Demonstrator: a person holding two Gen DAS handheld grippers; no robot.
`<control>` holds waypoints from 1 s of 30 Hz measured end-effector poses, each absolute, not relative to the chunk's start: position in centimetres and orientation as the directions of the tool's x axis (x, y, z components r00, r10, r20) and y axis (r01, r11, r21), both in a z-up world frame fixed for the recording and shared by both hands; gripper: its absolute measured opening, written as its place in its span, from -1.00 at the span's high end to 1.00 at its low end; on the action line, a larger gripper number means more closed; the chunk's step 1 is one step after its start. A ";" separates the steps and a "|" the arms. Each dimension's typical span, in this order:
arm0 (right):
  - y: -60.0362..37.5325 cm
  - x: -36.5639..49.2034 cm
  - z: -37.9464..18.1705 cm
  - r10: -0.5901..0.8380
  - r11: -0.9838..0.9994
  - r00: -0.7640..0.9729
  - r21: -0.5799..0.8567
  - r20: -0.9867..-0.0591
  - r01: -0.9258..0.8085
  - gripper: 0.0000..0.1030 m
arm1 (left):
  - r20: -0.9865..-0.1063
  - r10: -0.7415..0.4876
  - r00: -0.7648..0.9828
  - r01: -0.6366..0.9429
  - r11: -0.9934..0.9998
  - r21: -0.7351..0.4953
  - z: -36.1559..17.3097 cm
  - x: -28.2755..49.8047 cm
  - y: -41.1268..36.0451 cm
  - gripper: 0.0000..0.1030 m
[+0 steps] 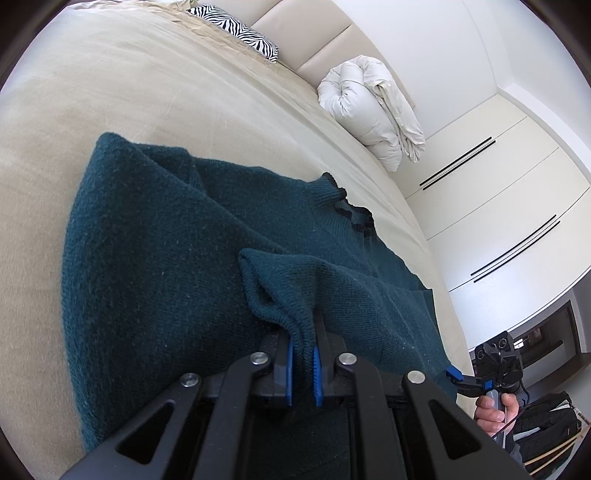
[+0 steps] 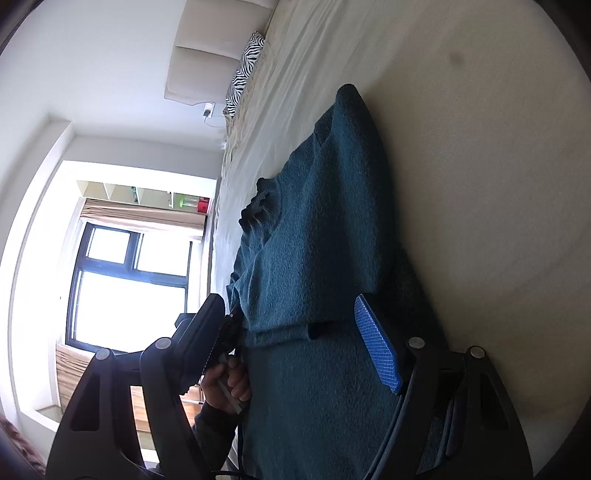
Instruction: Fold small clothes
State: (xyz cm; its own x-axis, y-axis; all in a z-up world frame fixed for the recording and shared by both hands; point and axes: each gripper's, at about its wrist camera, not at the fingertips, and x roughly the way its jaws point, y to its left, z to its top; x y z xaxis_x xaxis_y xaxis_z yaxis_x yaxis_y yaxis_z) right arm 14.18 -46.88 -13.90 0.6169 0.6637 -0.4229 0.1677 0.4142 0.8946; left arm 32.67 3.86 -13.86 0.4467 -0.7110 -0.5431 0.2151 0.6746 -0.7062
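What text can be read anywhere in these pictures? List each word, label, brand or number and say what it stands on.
None can be read in either view.
The teal sweater shows no tag or print.
The left gripper, clamped on a sweater cuff, and the open right gripper carry no visible marking.
The zebra pillow has only stripes.
The small red and green items on the shelf by the window are too small and blurred to tell.

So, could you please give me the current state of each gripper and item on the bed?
left gripper: shut on the sweater's cuff, lifting it
right gripper: open, at the sweater's edge
teal sweater: lying on the bed, partly folded
white duvet: rolled up by the headboard
zebra pillow: lying at the headboard
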 end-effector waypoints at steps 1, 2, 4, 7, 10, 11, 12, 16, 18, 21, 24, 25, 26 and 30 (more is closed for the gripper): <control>-46.8 12.9 -13.7 0.655 0.415 0.619 0.891 -0.433 0.184 -0.40 | -0.538 -0.722 0.435 0.208 0.662 -0.720 -13.8 32.8 4.1 0.75; -46.8 11.6 -13.5 0.647 0.413 0.625 0.890 -0.437 0.195 -0.40 | -0.538 -0.733 0.416 0.194 0.649 -0.735 -13.8 33.0 4.3 0.75; -46.8 8.4 -12.6 0.629 0.412 0.648 0.891 -0.429 0.189 -0.42 | -0.556 -0.733 0.392 0.157 0.648 -0.745 -13.1 32.9 4.9 0.65; -46.5 3.0 -11.0 0.602 0.434 0.677 0.885 -0.424 0.169 -0.43 | -0.560 -0.720 0.410 0.149 0.659 -0.737 -11.0 30.9 6.1 -0.07; -46.2 -2.1 -10.2 0.567 0.460 0.698 0.871 -0.437 0.171 -0.43 | -0.561 -0.688 0.461 0.141 0.681 -0.719 -8.7 27.4 8.1 -0.44; -46.1 -3.7 -10.1 0.560 0.455 0.708 0.874 -0.431 0.173 -0.43 | -0.553 -0.687 0.471 0.138 0.677 -0.723 -8.2 26.1 8.8 -0.44; -46.0 -5.2 -10.1 0.549 0.451 0.717 0.875 -0.430 0.179 -0.43 | -0.541 -0.693 0.476 0.145 0.669 -0.729 -7.8 24.7 9.5 -0.44; -44.7 -9.9 -10.3 0.514 0.485 0.722 0.851 -0.463 0.201 -0.43 | -0.582 -0.663 0.471 0.178 0.717 -0.674 -6.8 18.3 10.5 -0.44; -43.6 -11.4 -10.1 0.498 0.524 0.716 0.828 -0.489 0.200 -0.43 | -0.610 -0.640 0.467 0.195 0.747 -0.635 -6.8 14.8 10.6 -0.46; -42.5 -13.0 -9.1 0.452 0.588 0.716 0.781 -0.532 0.209 -0.43 | -0.662 -0.582 0.473 0.179 0.799 -0.574 -7.5 10.1 11.1 -0.47; -42.3 -14.2 -7.8 0.400 0.653 0.711 0.725 -0.578 0.222 -0.43 | -0.691 -0.551 0.468 0.165 0.823 -0.544 -8.3 6.5 12.1 -0.47; -42.3 -14.6 -7.4 0.381 0.675 0.705 0.701 -0.598 0.230 -0.43 | -0.702 -0.538 0.467 0.155 0.831 -0.534 -8.5 5.4 12.5 -0.47; -42.3 -15.0 -7.2 0.360 0.695 0.698 0.677 -0.619 0.242 -0.43 | -0.709 -0.528 0.467 0.148 0.837 -0.526 -8.8 4.3 12.9 -0.47; -42.3 -16.3 -7.2 0.322 0.718 0.690 0.642 -0.648 0.268 -0.43 | -0.724 -0.508 0.467 0.101 0.844 -0.527 -9.5 1.7 14.8 -0.47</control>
State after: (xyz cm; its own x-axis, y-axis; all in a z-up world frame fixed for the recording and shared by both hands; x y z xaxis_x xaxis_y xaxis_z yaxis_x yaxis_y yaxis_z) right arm -16.28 -42.33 -7.22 0.6905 0.3215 -0.6479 0.2684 0.7179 0.6423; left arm 1.72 14.79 -9.46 0.4672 -0.5076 -0.7239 0.1012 0.8441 -0.5266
